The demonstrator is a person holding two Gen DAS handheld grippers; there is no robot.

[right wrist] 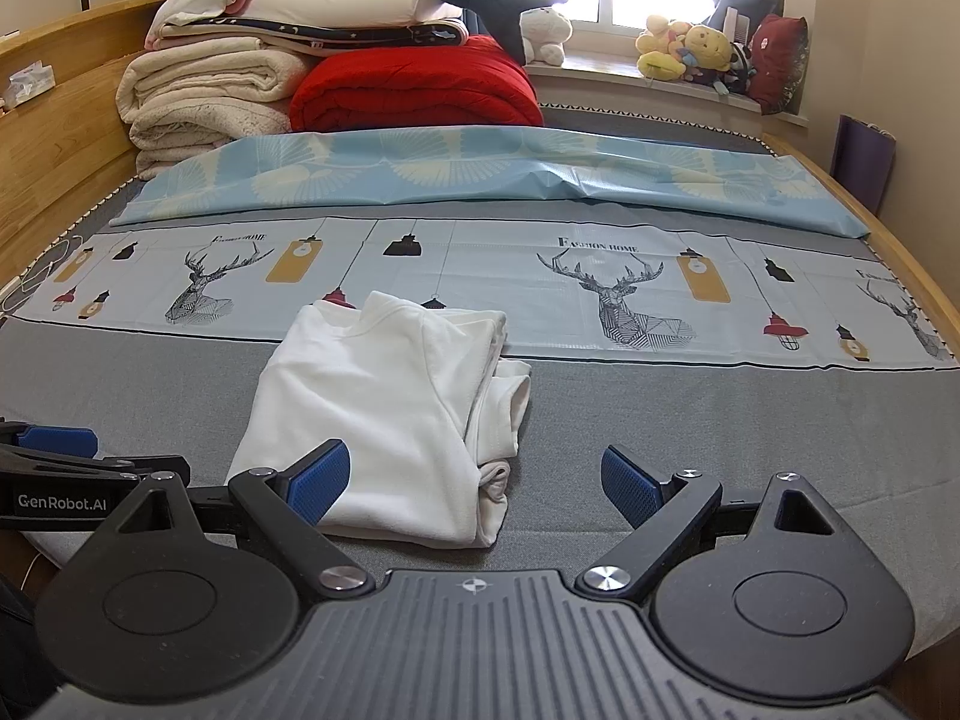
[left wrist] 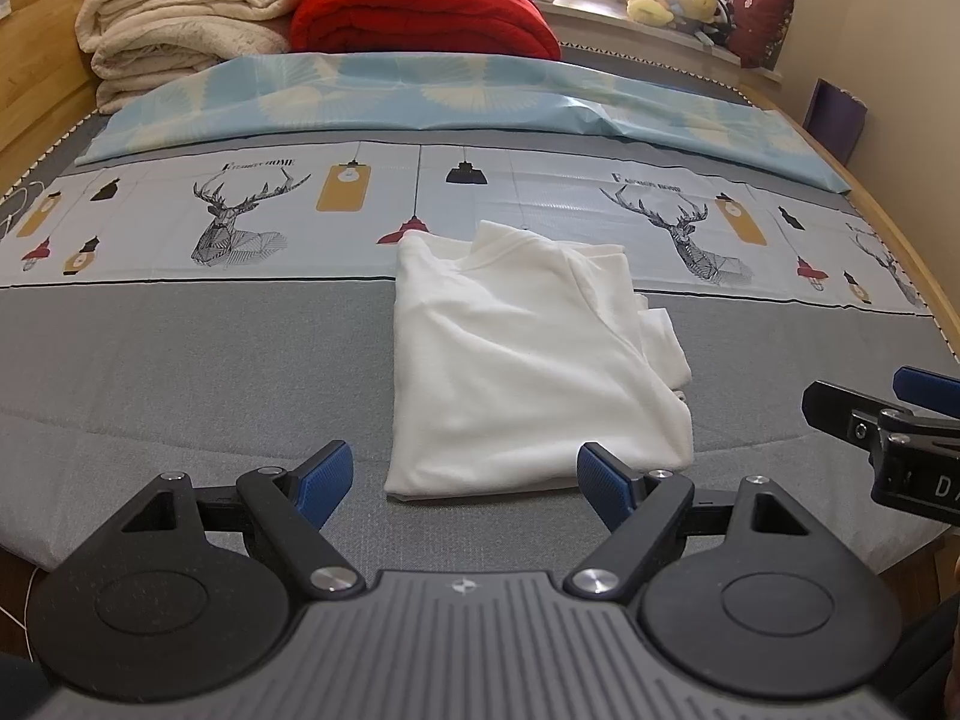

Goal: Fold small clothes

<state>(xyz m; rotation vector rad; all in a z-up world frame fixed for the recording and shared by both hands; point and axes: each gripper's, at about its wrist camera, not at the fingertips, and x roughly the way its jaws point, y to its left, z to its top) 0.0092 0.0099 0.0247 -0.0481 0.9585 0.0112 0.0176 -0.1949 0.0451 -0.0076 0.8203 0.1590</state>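
Note:
A small white garment [left wrist: 516, 360] lies folded into a narrow stack on the grey bed cover, with a sleeve edge sticking out on its right side. In the right wrist view the white garment [right wrist: 384, 414] sits left of centre. My left gripper [left wrist: 465, 483] is open, hovering just in front of the garment's near hem, nothing between its blue pads. My right gripper [right wrist: 474, 486] is open too, near the garment's near right corner, its left pad over the cloth's edge. Each gripper shows at the other view's margin: the right gripper [left wrist: 900, 420], the left gripper [right wrist: 60, 456].
The grey bed cover [left wrist: 180, 372] has a deer-print band [left wrist: 240, 222] beyond the garment and a light blue sheet [left wrist: 420, 96] farther back. Folded cream blankets [left wrist: 180, 24] and a red quilt [left wrist: 420, 12] are stacked at the headboard. Plush toys [right wrist: 690, 48] sit on the windowsill.

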